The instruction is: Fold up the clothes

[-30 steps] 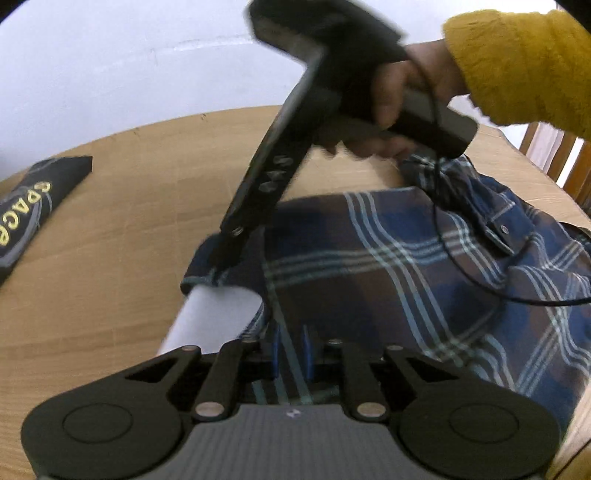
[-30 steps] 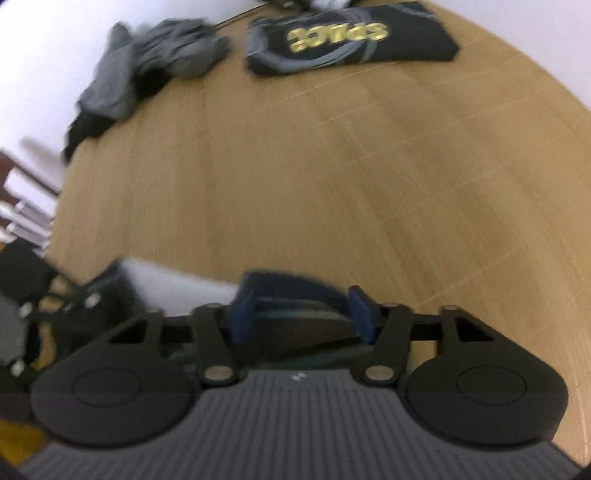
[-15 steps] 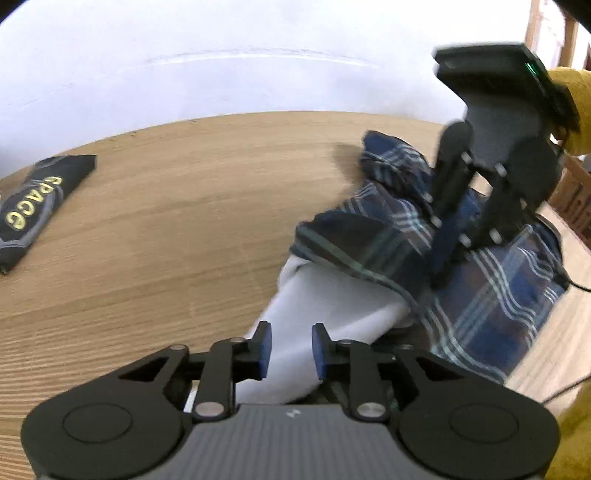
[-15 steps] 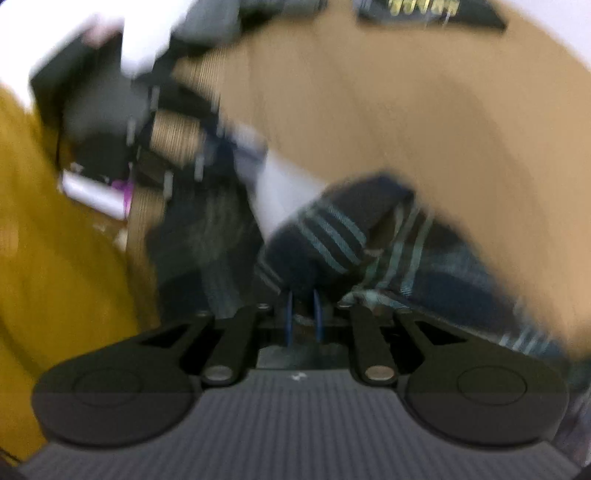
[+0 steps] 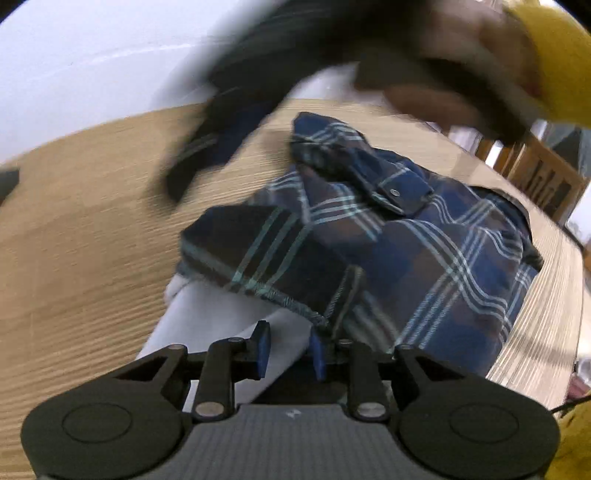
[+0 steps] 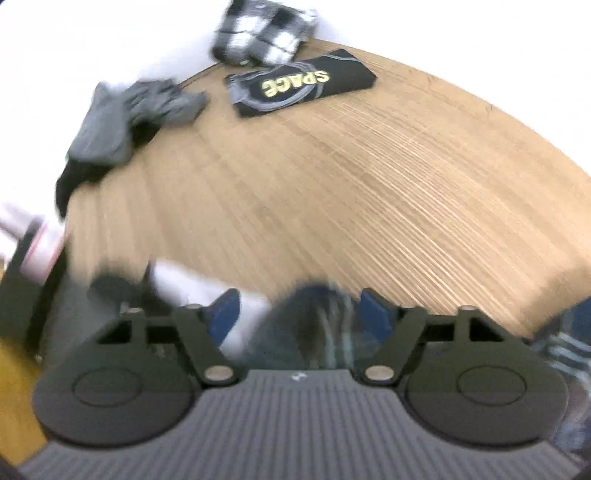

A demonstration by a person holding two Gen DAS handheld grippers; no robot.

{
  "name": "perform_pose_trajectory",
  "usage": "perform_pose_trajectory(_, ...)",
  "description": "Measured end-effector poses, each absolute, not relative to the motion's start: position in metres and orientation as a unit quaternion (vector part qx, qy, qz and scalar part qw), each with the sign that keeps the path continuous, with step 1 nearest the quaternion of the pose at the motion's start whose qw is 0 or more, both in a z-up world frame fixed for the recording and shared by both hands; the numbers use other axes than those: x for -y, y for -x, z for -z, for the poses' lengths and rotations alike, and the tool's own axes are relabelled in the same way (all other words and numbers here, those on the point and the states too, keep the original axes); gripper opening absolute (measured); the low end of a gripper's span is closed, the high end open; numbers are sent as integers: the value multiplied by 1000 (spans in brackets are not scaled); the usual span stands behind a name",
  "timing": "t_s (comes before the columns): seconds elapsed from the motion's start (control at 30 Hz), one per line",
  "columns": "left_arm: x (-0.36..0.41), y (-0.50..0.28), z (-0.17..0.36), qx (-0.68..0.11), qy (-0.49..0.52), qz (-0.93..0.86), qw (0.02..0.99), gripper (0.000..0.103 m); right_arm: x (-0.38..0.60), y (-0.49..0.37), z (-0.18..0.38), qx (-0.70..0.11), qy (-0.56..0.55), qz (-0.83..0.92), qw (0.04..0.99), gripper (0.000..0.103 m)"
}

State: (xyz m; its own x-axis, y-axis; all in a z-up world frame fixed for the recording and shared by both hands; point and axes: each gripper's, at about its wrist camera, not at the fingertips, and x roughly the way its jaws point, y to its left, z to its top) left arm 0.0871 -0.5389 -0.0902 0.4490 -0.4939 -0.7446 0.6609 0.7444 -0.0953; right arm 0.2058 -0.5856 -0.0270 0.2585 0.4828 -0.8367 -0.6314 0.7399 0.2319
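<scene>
A blue and brown plaid shirt (image 5: pixel 424 240) lies bunched on the round wooden table (image 5: pixel 81 229), its white inside (image 5: pixel 221 325) turned out at the near edge. My left gripper (image 5: pixel 290 350) sits low over that white cloth. Its jaws are closing, with the cloth between the pads but not pinched. The right gripper (image 6: pixel 299 310) hangs just above a plaid fold (image 6: pixel 321 321), jaws opening wide and gripping nothing. Seen from the left wrist, the right gripper (image 5: pixel 221 129) is a dark blur above the shirt's far side, carried by a hand in a yellow sleeve (image 5: pixel 554 62).
A folded black shirt (image 6: pixel 299 81) lettered SPACE lies at the far side of the table. Beside it sit a crumpled grey garment (image 6: pixel 129 110) and a black and white checked one (image 6: pixel 262 33). A wooden chair (image 5: pixel 539 177) stands past the table's right edge.
The right gripper let go of the plaid fold, opened wide and rose. The left gripper loosened its hold and slid along the white cloth. The shirt is more bunched than a second ago.
</scene>
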Motion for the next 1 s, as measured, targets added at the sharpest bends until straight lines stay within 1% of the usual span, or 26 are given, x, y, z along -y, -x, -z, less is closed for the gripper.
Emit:
perform_pose_trajectory(0.13,553,-79,89,-386,-116,344,848,24,536,-233,76,-571,153,-313,743,73)
perform_pose_trajectory(0.17,552,-78,89,-387,-110,344,848,24,527,-235,87,-585,177,-304,731,70)
perform_pose_trajectory(0.2,551,-77,89,-387,-105,344,849,24,522,-234,94,-591,193,-300,724,62)
perform_pose_trajectory(0.23,550,-77,88,-388,-99,345,849,24,523,-230,90,-587,192,-306,724,46)
perform_pose_trajectory(0.27,550,-77,88,-388,-94,346,849,24,525,-225,82,-580,183,-318,728,37)
perform_pose_trajectory(0.3,549,-76,86,-388,-89,347,849,24,527,-220,74,-572,175,-329,731,26)
perform_pose_trajectory(0.33,549,-73,84,-385,-87,351,849,24,530,-215,66,-564,167,-341,733,20)
perform_pose_trajectory(0.37,549,-70,81,-380,-87,354,850,24,532,-211,58,-556,158,-352,736,18)
perform_pose_trajectory(0.4,550,-67,78,-375,-87,359,850,24,535,-203,45,-540,139,-385,735,13)
perform_pose_trajectory(0.43,551,-65,75,-372,-87,364,850,24,539,-193,26,-514,111,-441,727,12)
perform_pose_trajectory(0.5,555,-58,73,-357,-94,369,853,25,539,-171,-6,-471,75,-551,685,10)
perform_pose_trajectory(0.53,558,-56,74,-356,-101,371,852,25,538,-162,-19,-450,75,-579,675,5)
perform_pose_trajectory(0.57,561,-56,77,-361,-102,371,850,24,538,-160,-24,-436,83,-579,684,9)
perform_pose_trajectory(0.6,562,-57,79,-365,-98,370,849,24,537,-161,-26,-428,89,-568,697,9)
perform_pose_trajectory(0.63,562,-58,81,-367,-94,368,849,24,537,-162,-28,-419,95,-558,710,13)
perform_pose_trajectory(0.67,561,-58,81,-367,-91,366,850,24,537,-168,-24,-426,97,-533,724,18)
perform_pose_trajectory(0.7,559,-59,81,-367,-87,365,851,24,538,-178,-16,-442,95,-500,739,29)
perform_pose_trajectory(0.73,558,-59,82,-368,-82,366,851,25,543,-188,-7,-460,88,-461,753,34)
perform_pose_trajectory(0.77,558,-60,82,-370,-78,366,850,25,549,-198,3,-481,79,-421,765,37)
perform_pose_trajectory(0.87,563,-60,84,-375,-84,364,849,25,547,-220,31,-525,76,-362,766,40)
perform_pose_trajectory(1.0,561,-49,79,-364,-107,360,853,24,511,-236,65,-581,95,-326,739,40)
